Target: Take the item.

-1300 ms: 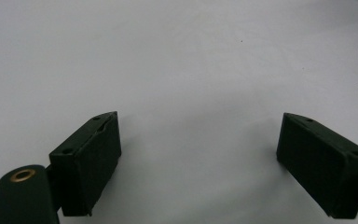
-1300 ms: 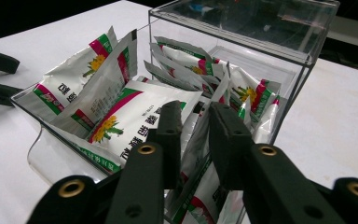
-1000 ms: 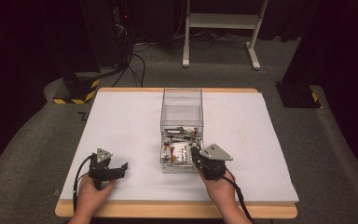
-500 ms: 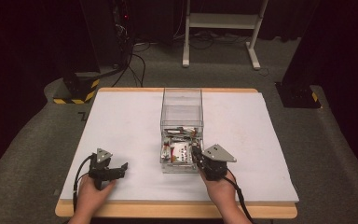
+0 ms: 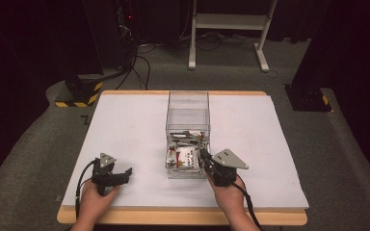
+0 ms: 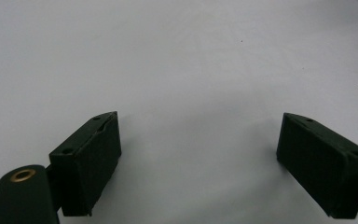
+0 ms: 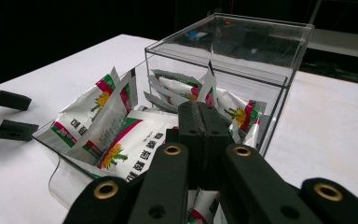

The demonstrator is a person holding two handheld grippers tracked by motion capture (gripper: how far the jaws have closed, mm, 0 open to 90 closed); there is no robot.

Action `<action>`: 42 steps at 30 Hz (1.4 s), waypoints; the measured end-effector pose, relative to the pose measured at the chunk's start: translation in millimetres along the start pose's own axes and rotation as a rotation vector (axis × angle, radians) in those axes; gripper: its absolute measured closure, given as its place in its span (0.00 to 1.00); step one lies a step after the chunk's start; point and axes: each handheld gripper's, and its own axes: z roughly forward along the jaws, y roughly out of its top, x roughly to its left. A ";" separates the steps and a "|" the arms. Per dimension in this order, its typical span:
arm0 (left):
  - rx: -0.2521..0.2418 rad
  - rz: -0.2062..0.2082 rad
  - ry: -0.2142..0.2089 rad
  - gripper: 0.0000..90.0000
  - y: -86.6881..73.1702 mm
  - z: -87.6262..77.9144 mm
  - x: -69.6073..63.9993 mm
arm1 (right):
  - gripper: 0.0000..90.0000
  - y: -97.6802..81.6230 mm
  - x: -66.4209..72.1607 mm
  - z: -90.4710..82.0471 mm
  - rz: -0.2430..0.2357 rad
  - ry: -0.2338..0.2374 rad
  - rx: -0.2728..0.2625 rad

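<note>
Here the right tool (image 7: 199,122) hangs over the near end of a clear plastic drawer box (image 5: 188,115), its jaws pressed together with nothing visibly between them, just above the white sachets (image 7: 121,135) piled in the pulled-out drawer. The left tool (image 6: 200,158) rests well apart on the white surface (image 5: 135,130), jaws spread wide over bare covering.

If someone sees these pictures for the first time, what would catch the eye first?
Probably the clear plastic box in the middle of the white table, with its pulled-out drawer full of white sachets printed in red, green and yellow. Next, the right gripper at the drawer's near right corner, its jaws together above the sachets. The left gripper rests open on the bare table, far to the left.
</note>
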 end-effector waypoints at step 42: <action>-0.001 0.002 0.001 0.15 -0.1 -0.1 -0.1 | 1.00 10.0 -2.3 -12.4 0.007 -0.017 -0.104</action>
